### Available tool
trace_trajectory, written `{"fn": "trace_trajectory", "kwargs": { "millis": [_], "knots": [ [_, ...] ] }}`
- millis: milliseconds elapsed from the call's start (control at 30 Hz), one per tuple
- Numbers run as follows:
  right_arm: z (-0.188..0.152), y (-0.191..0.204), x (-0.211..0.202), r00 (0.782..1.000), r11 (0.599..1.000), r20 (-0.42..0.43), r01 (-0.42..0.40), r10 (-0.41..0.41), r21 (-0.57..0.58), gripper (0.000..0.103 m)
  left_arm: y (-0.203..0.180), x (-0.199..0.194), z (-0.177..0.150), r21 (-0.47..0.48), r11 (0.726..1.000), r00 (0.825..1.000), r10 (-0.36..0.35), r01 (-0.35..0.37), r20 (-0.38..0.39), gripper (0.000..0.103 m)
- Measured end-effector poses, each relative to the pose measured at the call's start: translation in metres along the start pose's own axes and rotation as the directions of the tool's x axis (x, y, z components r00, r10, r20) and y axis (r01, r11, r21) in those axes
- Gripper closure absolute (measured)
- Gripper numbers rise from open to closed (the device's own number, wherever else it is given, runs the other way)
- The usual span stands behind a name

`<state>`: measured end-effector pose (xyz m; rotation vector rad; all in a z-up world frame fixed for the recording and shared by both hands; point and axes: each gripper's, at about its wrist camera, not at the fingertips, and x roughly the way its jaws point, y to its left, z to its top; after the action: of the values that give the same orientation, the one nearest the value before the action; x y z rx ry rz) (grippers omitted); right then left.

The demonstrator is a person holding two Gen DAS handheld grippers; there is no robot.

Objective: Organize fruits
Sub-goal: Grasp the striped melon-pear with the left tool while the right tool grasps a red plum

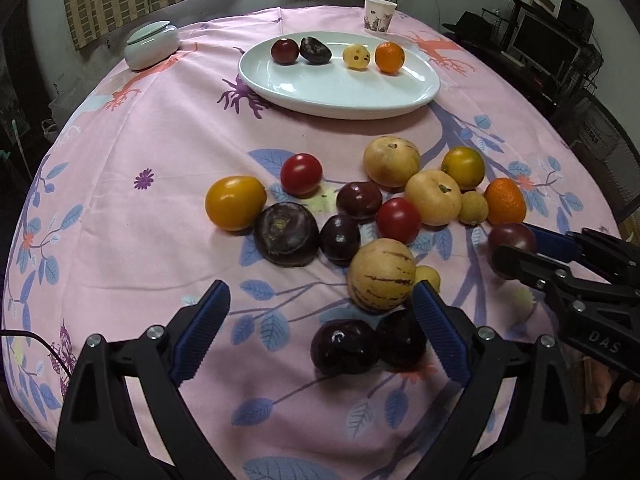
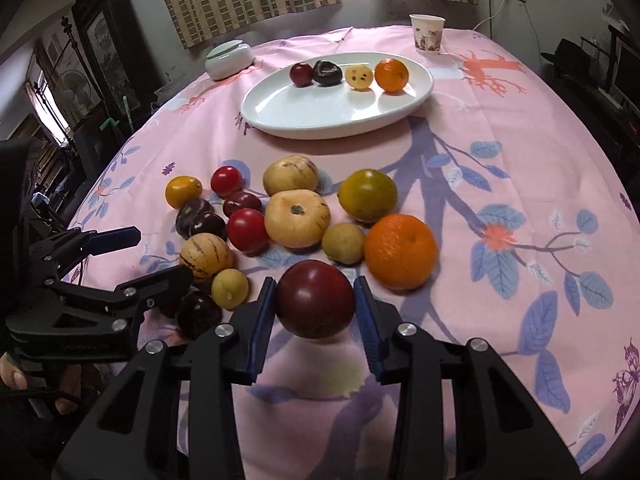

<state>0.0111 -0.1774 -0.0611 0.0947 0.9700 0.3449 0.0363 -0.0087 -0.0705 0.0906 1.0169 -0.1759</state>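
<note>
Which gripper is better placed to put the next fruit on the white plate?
Right. The right gripper is already shut on a dark red plum, while the left gripper hangs open and empty above the pile, farther from the plate.

Right tool (image 2: 315, 312) clamped on something — left tool (image 1: 320, 334) spread wide, holding nothing.

right claw (image 2: 315, 307) gripping dark red plum (image 2: 315, 305), lifted

One white plate (image 2: 280, 120) holds four fruits (image 2: 362, 76); one paper cup (image 2: 427, 34), one lidded jar (image 2: 229, 59).
</note>
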Motion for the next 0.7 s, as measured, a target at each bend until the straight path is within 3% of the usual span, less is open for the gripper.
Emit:
{"fn": "trace_trajectory", "kwargs": {
  "millis": [100, 300, 333, 367, 433, 500, 567, 700],
  "knots": [
    [-0.007, -0.006, -0.002, 1.0, 1.0, -0.007, -0.011, 0.011, 0.012, 0.063, -0.004, 0.01, 0.003, -0.017, 0.999, 0.998, -0.049, 0.049, -0.024, 0.015],
    [-0.012, -0.004, -0.003, 0.999, 0.999, -0.009, -0.043, 0.043, 0.003, 0.063, -0.007, 0.018, 0.014, -0.075, 0.993, 0.996, -0.085, 0.086, 0.021, 0.021],
    [-0.012, -0.004, -0.003, 0.999, 0.999, -0.01, -0.045, 0.045, 0.002, 0.063, -0.009, 0.016, 0.014, -0.068, 0.994, 0.996, -0.085, 0.087, 0.027, 0.031],
    [-0.013, -0.004, -0.003, 0.999, 0.999, -0.011, -0.046, 0.046, 0.002, 0.063, -0.011, 0.014, 0.013, -0.061, 0.992, 0.994, -0.108, 0.109, 0.03, 0.051],
    [-0.014, -0.004, -0.005, 0.999, 0.999, -0.01, -0.042, 0.042, 0.006, 0.063, -0.012, 0.01, 0.009, -0.042, 0.992, 0.993, -0.114, 0.115, 0.021, 0.066],
    [-0.013, -0.002, -0.007, 0.999, 0.999, -0.004, -0.039, 0.039, 0.007, 0.063, -0.008, 0.011, 0.003, -0.042, 0.993, 0.994, -0.111, 0.111, 0.015, 0.065],
    [-0.013, 0.0, -0.007, 0.999, 0.999, -0.003, -0.038, 0.038, 0.001, 0.063, -0.002, 0.011, 0.0, -0.058, 0.993, 0.995, -0.103, 0.104, 0.011, 0.049],
    [-0.011, 0.006, -0.003, 0.999, 0.999, -0.016, -0.045, 0.045, -0.009, 0.063, 0.001, 0.02, -0.003, -0.062, 0.992, 0.994, -0.107, 0.106, -0.011, 0.044]
  ]
}}
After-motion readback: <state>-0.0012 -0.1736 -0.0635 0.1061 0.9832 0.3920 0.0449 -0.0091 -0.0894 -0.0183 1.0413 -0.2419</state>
